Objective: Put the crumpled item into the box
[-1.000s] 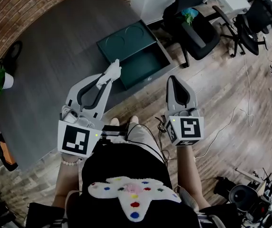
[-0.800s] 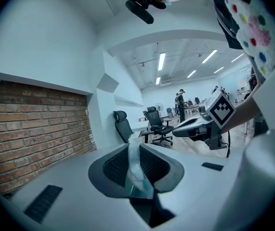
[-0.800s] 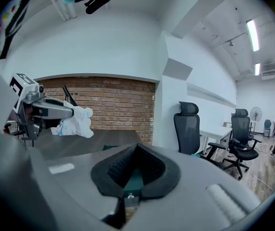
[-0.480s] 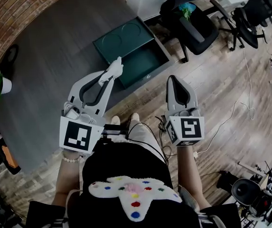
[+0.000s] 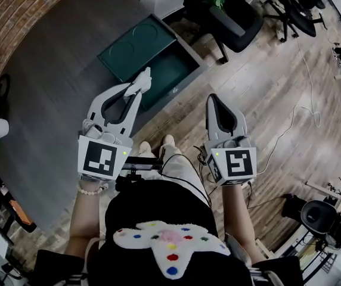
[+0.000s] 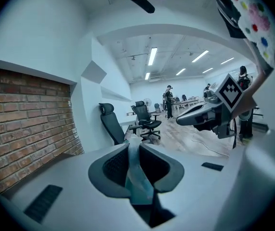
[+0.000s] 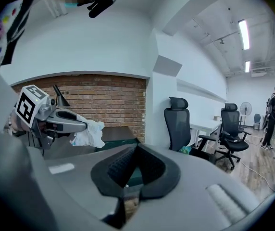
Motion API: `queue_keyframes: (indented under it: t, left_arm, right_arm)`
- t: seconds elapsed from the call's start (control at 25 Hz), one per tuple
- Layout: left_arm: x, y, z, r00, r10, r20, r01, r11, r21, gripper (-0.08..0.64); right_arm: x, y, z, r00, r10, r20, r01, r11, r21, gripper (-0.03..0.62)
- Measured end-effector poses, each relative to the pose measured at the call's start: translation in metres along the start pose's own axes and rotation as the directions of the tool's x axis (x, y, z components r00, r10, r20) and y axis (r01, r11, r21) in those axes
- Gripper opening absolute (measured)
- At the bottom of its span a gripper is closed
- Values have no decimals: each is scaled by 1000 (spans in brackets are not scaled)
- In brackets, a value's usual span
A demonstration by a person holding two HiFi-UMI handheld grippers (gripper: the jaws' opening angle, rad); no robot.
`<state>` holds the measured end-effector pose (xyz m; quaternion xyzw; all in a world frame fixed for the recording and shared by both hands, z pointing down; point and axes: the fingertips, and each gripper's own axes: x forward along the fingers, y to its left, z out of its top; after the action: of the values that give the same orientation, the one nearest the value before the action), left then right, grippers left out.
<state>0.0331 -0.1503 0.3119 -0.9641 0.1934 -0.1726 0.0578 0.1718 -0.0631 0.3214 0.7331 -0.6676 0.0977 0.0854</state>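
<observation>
Carrying stage. Left gripper point(image 5: 135, 96): jaws partly closed, pinching white crumpled item point(image 5: 142, 81) above near-left rim of green box point(image 5: 175, 71). Right gripper point(image 5: 214, 104): closed tight, empty, near right. Advice: centre over open cavity, lower, then release.

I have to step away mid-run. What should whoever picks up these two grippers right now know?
Left gripper: shut on the crumpled item, a white wad sticking out past the tips, held up near the box's near side.
Right gripper: shut, empty, over the floor.
Box: green, open, on the dark table.
Done: item picked up.
Left: carry it over the open box and release it inside.
</observation>
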Motion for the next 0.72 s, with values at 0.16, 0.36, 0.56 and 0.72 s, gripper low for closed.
queue_keyframes:
  t: [0.16, 0.36, 0.56, 0.72]
  left_arm:
    - [25, -5, -17, 998, -28, -65, 32, 997, 68, 58]
    - [57, -8, -44, 990, -36, -138, 52, 992, 113, 58]
    - [82, -6, -66, 981, -41, -190, 64, 991, 116, 58]
    - [98, -3, -83, 966, -17, -258, 63, 983, 174, 58]
  right_arm:
    - [-7, -10, -8, 999, -33, -19, 33, 999, 17, 9]
    - [-12, -20, -19, 997, -60, -39, 61, 998, 32, 8]
    - [-15, -27, -29, 995, -71, -67, 74, 996, 45, 9]
    - [-21, -36, -36, 992, -98, -81, 103, 993, 64, 9]
